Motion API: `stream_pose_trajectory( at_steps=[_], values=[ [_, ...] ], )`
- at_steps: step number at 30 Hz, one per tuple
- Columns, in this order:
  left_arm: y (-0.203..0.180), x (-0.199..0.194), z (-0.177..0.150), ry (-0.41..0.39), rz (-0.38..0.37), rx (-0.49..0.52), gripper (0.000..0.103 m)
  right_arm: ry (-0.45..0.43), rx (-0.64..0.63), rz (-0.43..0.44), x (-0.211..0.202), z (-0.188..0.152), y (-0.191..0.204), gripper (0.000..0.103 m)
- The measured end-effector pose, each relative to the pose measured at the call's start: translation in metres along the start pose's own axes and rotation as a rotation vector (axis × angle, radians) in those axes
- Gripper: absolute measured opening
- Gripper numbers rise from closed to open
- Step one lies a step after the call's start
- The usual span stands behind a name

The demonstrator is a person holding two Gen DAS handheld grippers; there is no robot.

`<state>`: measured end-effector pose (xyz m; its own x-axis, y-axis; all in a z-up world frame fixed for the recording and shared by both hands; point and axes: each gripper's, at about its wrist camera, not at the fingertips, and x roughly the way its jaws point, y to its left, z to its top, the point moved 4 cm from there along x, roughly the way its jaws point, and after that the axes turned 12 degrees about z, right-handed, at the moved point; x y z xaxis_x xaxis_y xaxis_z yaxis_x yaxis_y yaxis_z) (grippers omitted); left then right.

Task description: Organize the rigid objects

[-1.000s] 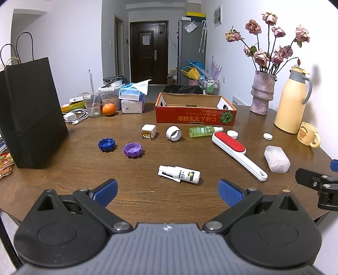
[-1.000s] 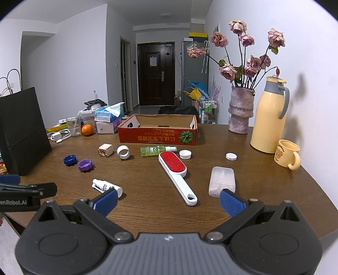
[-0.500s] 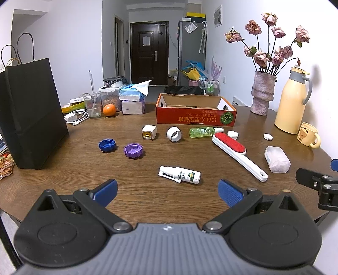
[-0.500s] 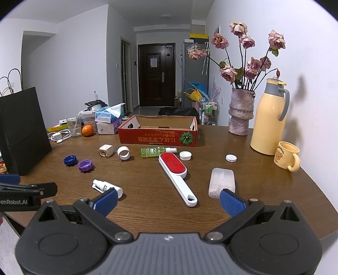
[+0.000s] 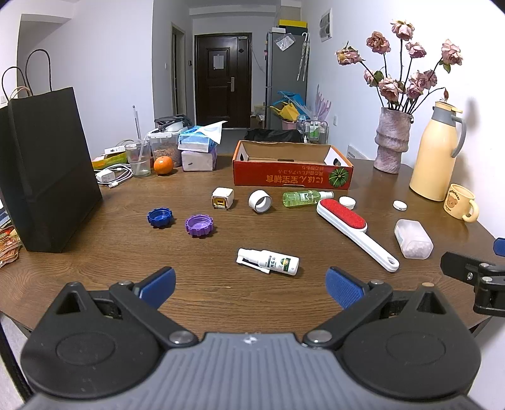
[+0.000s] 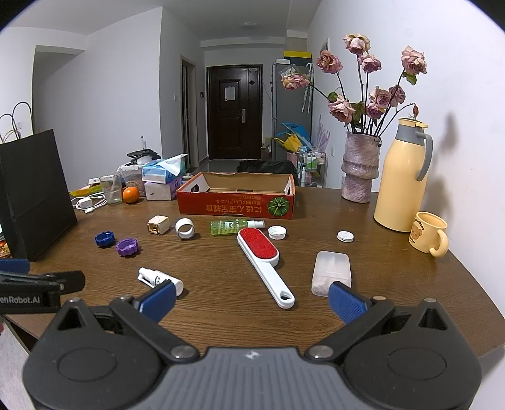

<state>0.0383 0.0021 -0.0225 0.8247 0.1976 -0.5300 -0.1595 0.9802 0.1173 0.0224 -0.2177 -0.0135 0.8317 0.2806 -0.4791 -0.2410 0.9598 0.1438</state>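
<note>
Bare table [image 5: 221, 302] lies ahead of my left gripper [image 5: 249, 284] up to the white spray bottle [image 5: 268, 261]. My right gripper [image 6: 251, 299] meets the lint brush [image 6: 263, 260] handle, probably just short.

A plain white room behind my round wooden table

Ahead of me the brown wood-grain table [image 5: 195, 293] fills the lower half of the frame, its curved edge dropping away at lower right. White walls [image 5: 107, 63] rise at upper left and along the right side, evenly lit with soft shadows on the right wall. At top centre a corridor runs back to a dark panelled door [image 5: 223, 85] with a paper sheet stuck on it. Just right of the door stands a tall grey fridge [image 5: 285, 79] with a yellow box on top. Left of the door, an open doorway [image 6: 186, 110] breaks the wall. A round ceiling lamp [image 6: 249, 24] sits at the top of the right view.
</note>
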Motion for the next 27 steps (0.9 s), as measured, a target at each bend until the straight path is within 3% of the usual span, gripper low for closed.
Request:
stream_pose_trajectory(
  at_steps=[27],
  values=[
    [0.0013, 0.0, 0.0025, -0.002, 0.002, -0.004, 0.103, -0.001, -0.004, -0.001, -0.0002, 0.0008, 0.0009, 0.103]
  ],
)
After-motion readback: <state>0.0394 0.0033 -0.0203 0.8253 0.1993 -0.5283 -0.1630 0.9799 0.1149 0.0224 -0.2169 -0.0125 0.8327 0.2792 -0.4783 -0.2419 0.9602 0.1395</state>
